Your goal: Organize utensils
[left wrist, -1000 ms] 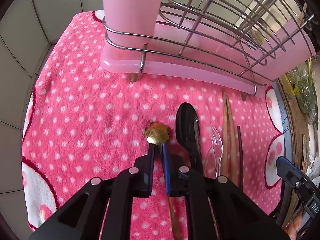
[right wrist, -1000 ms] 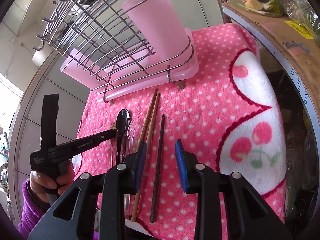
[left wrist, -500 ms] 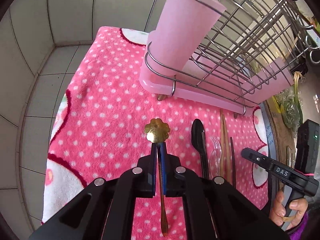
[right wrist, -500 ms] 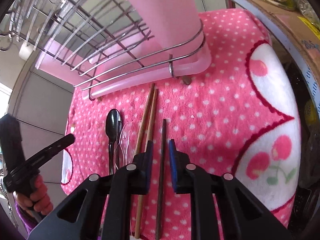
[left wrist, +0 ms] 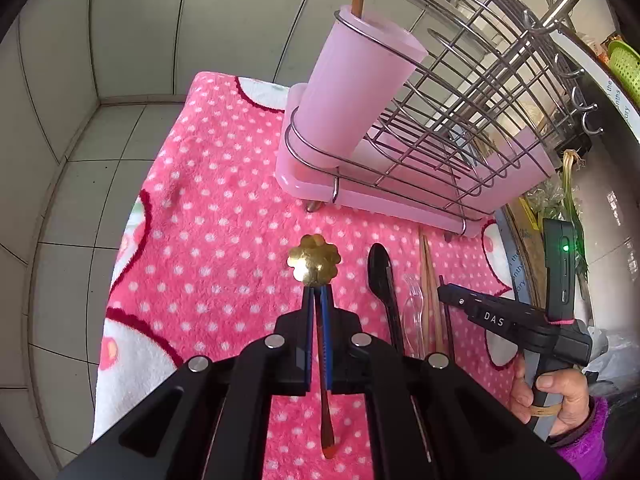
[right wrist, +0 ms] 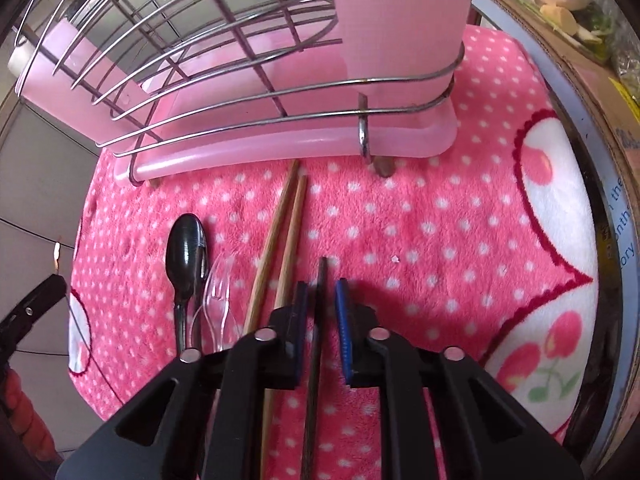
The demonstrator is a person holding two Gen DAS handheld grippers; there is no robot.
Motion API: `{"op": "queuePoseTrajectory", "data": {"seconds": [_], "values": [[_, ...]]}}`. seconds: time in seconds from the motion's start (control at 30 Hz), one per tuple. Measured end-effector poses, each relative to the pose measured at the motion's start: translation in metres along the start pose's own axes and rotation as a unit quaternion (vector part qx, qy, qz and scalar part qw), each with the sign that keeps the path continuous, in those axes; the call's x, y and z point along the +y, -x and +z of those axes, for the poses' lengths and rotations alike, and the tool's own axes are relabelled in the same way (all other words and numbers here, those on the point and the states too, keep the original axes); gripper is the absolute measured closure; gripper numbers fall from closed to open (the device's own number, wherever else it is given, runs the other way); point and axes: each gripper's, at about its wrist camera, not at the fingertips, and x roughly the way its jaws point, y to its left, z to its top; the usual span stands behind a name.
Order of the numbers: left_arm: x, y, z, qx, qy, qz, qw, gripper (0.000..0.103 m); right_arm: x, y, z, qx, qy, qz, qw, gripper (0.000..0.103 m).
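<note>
My left gripper [left wrist: 317, 294] is shut on a gold spoon with a flower-shaped head [left wrist: 315, 260], held above the pink dotted towel [left wrist: 216, 216]. My right gripper [right wrist: 321, 292] is low over the towel, its jaws narrowly open around a dark chopstick [right wrist: 320, 280] that lies between them. A black spoon [right wrist: 186, 252], a clear plastic fork [right wrist: 218, 292] and two wooden chopsticks [right wrist: 282, 232] lie left of it. The pink utensil cup [left wrist: 356, 92] in the wire rack [left wrist: 460, 112] holds one wooden stick.
The rack's pink drip tray [right wrist: 280, 148] stands close ahead of my right gripper. Tiled wall and counter [left wrist: 80, 160] lie left of the towel. A cardboard box with greens [right wrist: 580, 40] sits at the right edge.
My left gripper has lifted the gold spoon off the towel and drawn back. My right gripper has dropped down and forward over the dark chopstick, its jaws narrowing around it.
</note>
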Motion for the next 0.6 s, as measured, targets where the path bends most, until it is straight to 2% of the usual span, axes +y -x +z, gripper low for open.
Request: {"op": "queuePoseTrajectory", "data": {"seconds": [0.17, 0.23, 0.33, 0.6], "values": [[-0.002, 0.012, -0.001, -0.018, -0.002, -0.003, 0.9998, 0.100, -0.014, 0.013, -0.009, -0.031, -0.026, 0.035, 0.999, 0.098], [-0.003, 0.018, 0.000, -0.027, -0.002, -0.002, 0.9996, 0.100, -0.018, 0.025, -0.013, -0.054, -0.034, 0.058, 0.996, 0.098], [-0.005, 0.027, 0.000, -0.041, 0.002, -0.008, 0.9991, 0.100, -0.025, 0.048, -0.020, -0.089, -0.038, 0.070, 0.993, 0.098], [-0.011, 0.055, -0.007, -0.086, 0.001, -0.021, 0.9961, 0.100, -0.036, 0.099, -0.043, -0.173, -0.035, 0.071, 0.982, 0.098]]}}
